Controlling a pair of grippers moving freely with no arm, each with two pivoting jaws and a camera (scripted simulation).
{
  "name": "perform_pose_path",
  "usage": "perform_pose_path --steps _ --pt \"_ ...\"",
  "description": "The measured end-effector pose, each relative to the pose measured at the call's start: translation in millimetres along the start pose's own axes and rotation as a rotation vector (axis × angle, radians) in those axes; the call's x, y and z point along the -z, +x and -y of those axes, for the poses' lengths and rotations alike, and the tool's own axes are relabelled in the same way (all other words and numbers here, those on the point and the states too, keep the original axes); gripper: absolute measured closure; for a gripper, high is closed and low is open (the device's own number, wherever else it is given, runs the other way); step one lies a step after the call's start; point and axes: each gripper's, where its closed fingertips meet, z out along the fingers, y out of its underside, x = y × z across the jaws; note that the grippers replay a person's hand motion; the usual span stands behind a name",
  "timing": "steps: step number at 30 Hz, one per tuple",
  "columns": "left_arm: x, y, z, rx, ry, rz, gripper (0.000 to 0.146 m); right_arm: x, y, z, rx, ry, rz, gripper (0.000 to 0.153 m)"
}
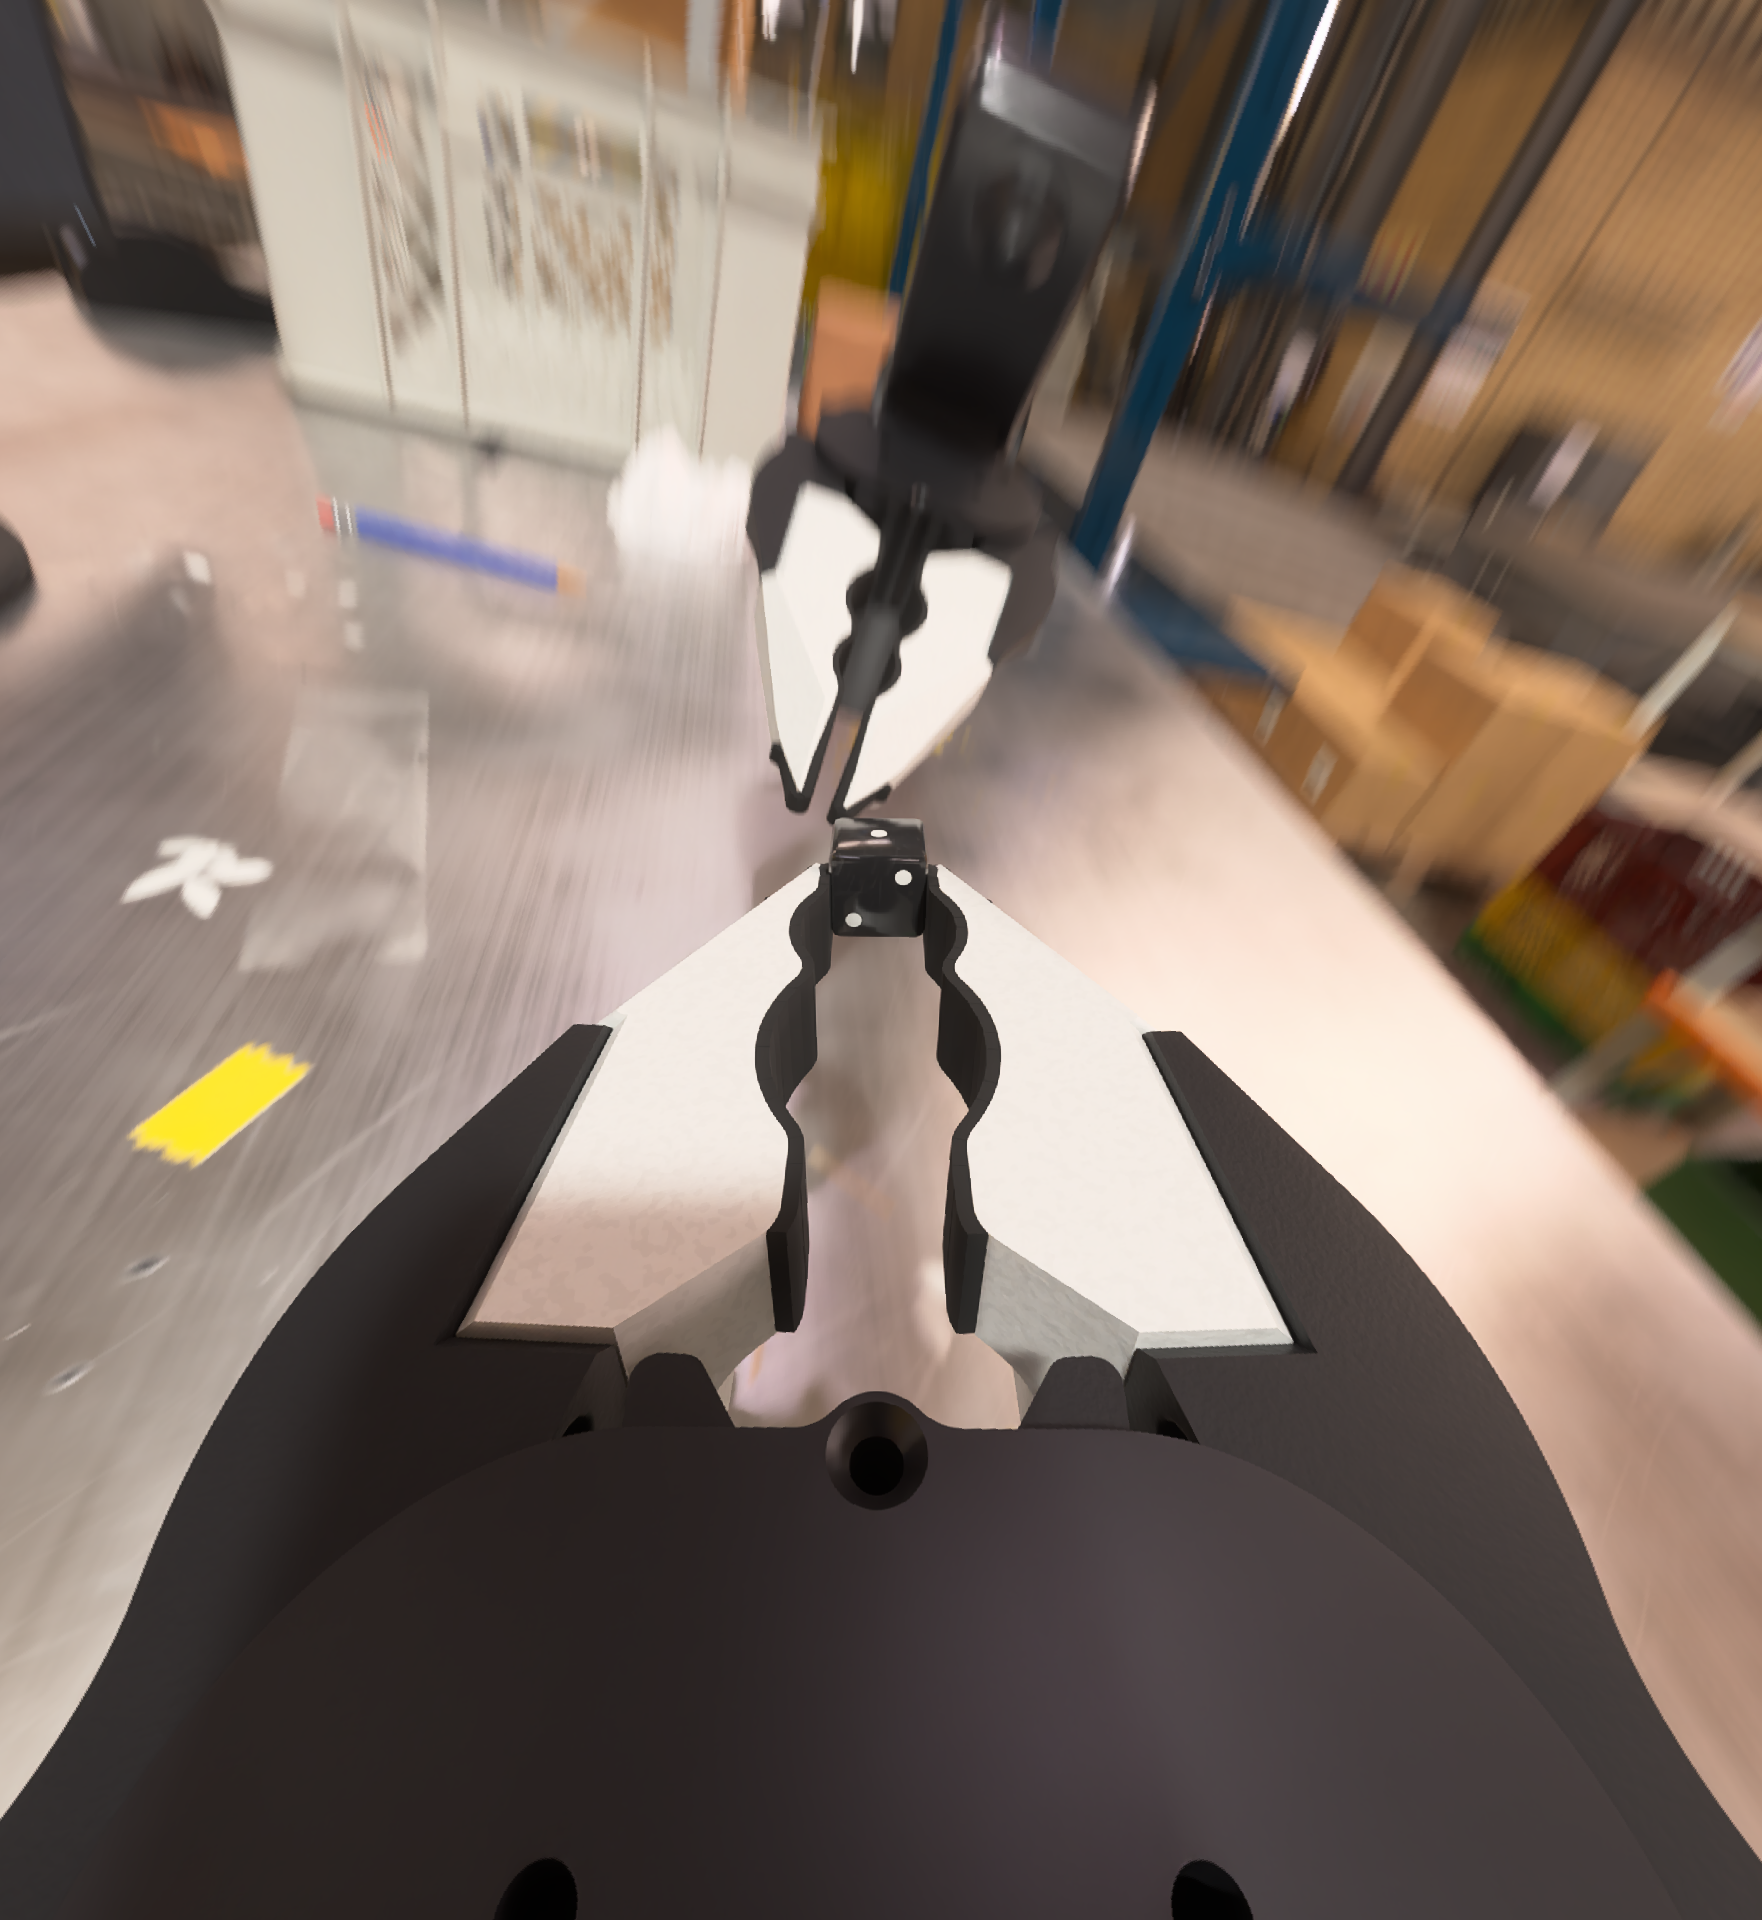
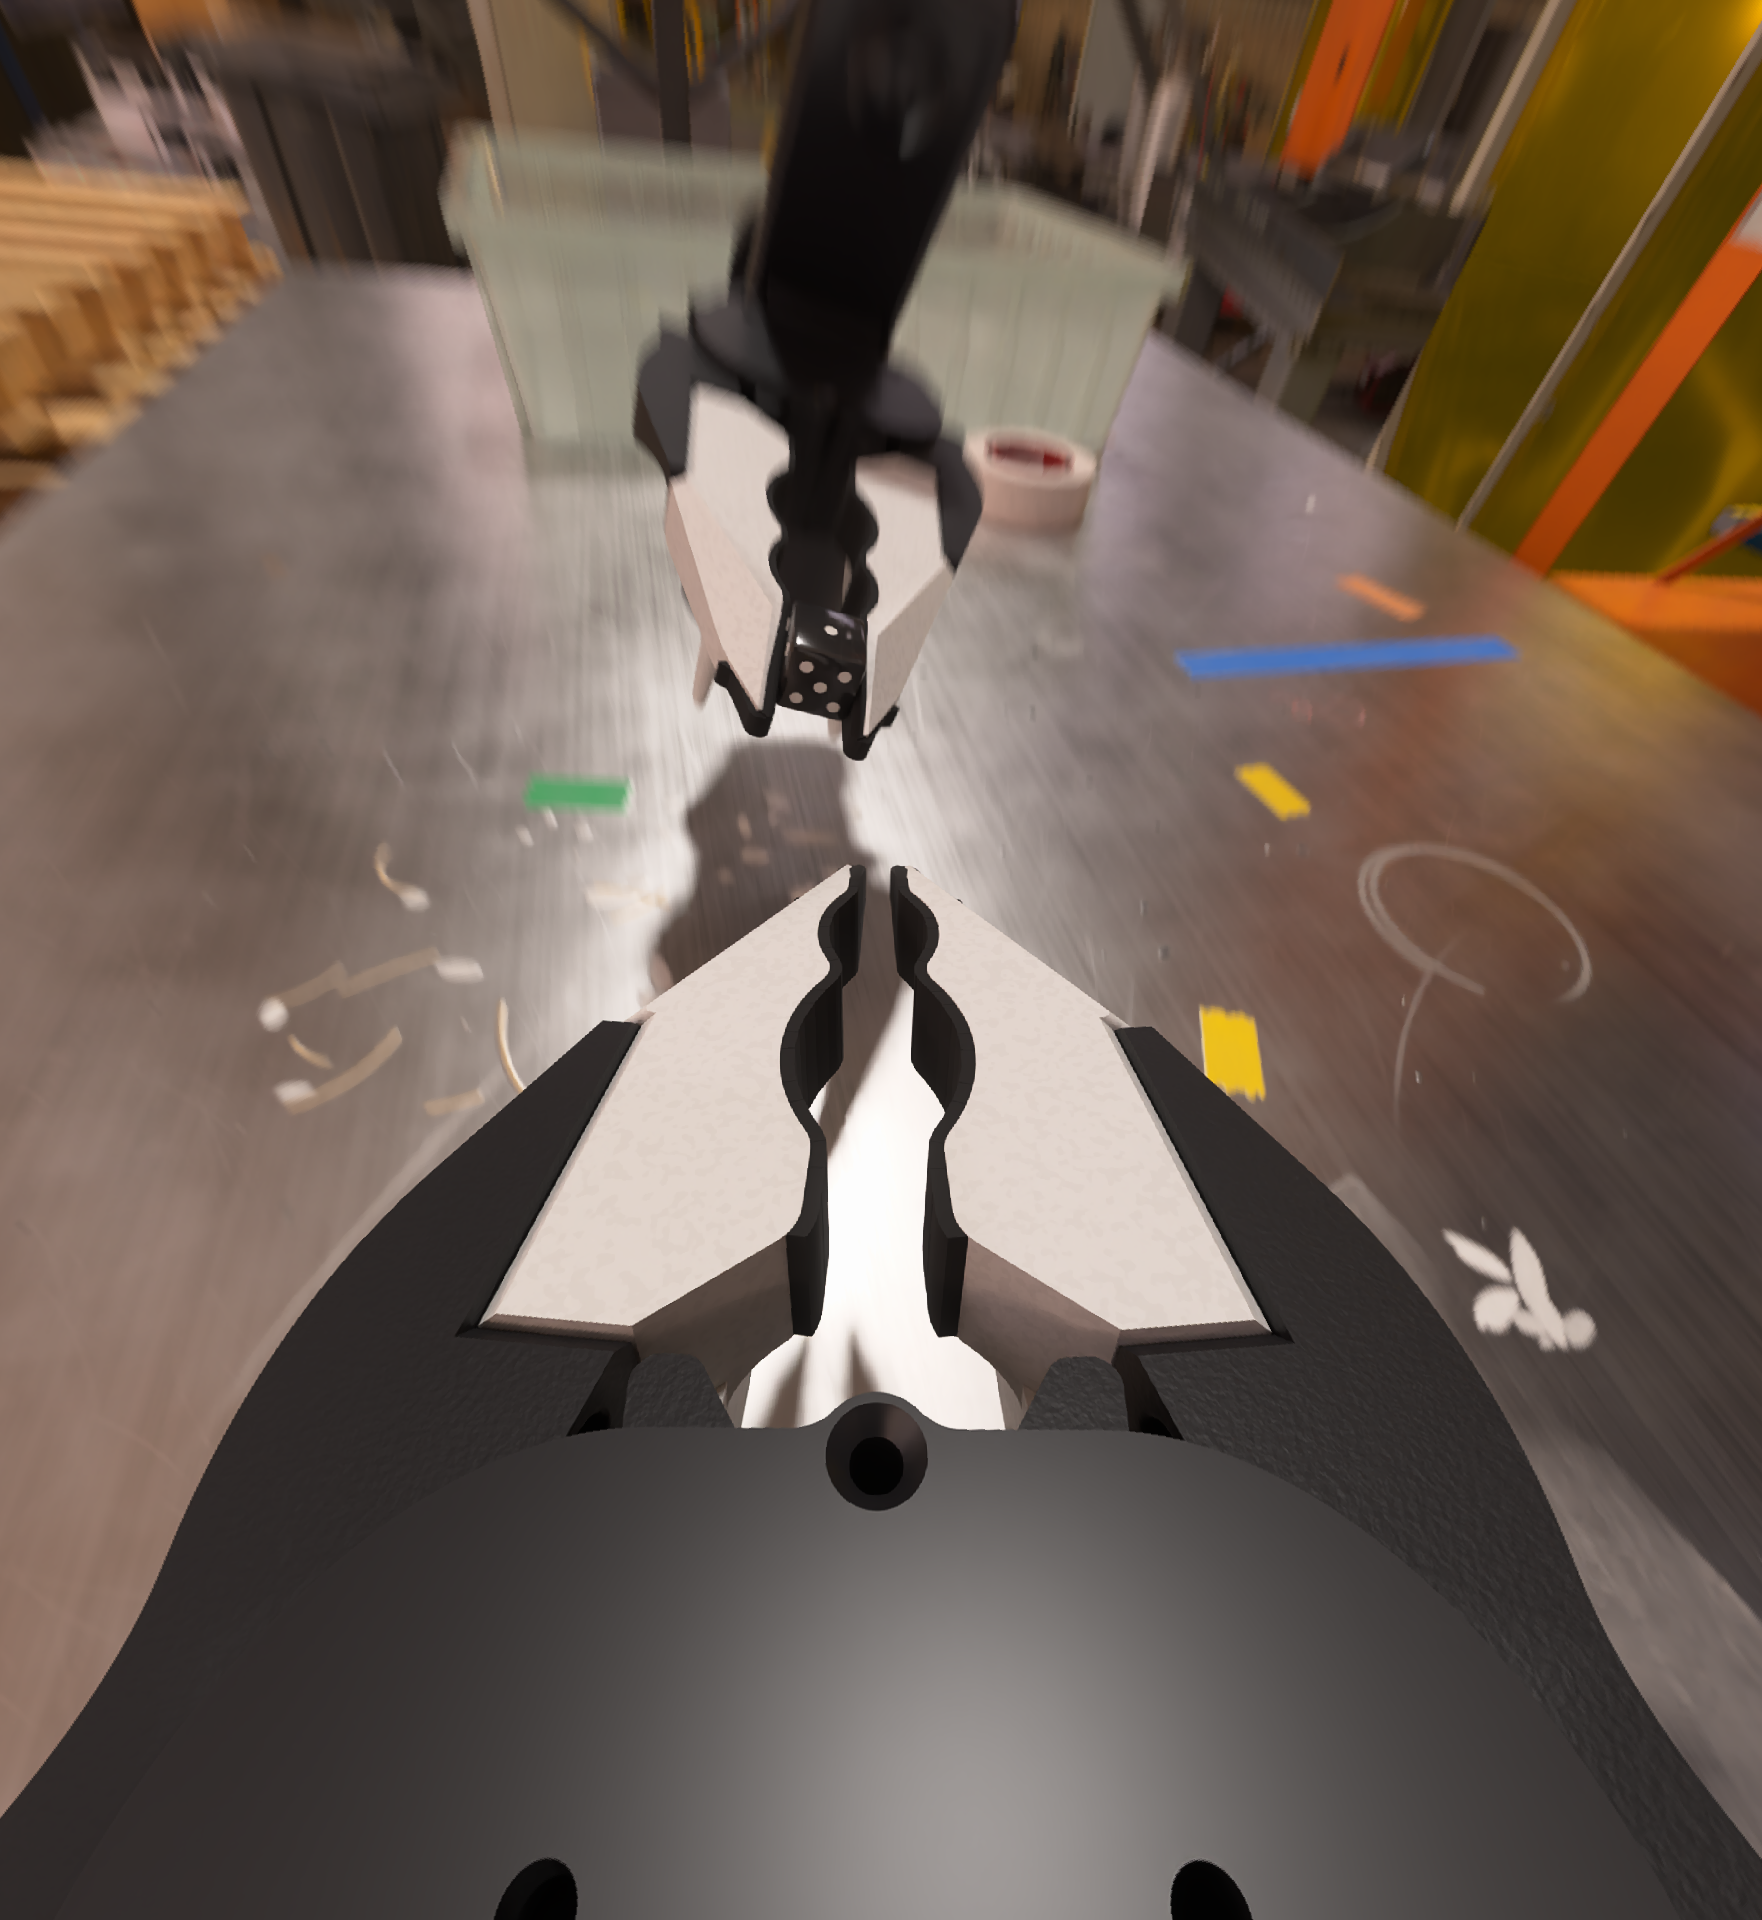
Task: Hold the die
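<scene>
The die (image 1: 877, 878) is small and black with white pips. My left gripper (image 1: 875, 883) is shut on it at the fingertips and holds it above the grey metal table (image 1: 181, 831). In the right wrist view the die (image 2: 823, 670) sits between the left gripper's tips (image 2: 817, 717), facing me. My right gripper (image 2: 874, 878) is shut and empty, with only a thin slit between its tips, a short way from the die. In the left wrist view the right gripper (image 1: 823, 802) points down at the die from just beyond it, tips close together.
On the table lie coloured tape strips: yellow (image 1: 220, 1103), blue (image 2: 1344, 657), green (image 2: 578, 794), and a roll of tape (image 2: 1028, 476). A pale bin (image 2: 586, 260) stands at the far end. The table edge (image 1: 1376, 935) runs along the right, with boxes below.
</scene>
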Motion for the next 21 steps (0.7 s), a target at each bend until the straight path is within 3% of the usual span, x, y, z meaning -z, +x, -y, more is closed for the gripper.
perform_pose_path --steps 3,6,21 --pt "10 11 30 0.086 0.286 -0.053 0.130 10 -6 35 -0.050 0.159 0.023 0.148" --pt "11 19 41 0.112 0.400 -0.118 0.130 11 -15 53 -0.043 0.217 0.030 0.148" --pt "3 15 40 0.130 0.422 -0.153 0.130 1 -17 48 -0.055 0.170 0.018 0.149"
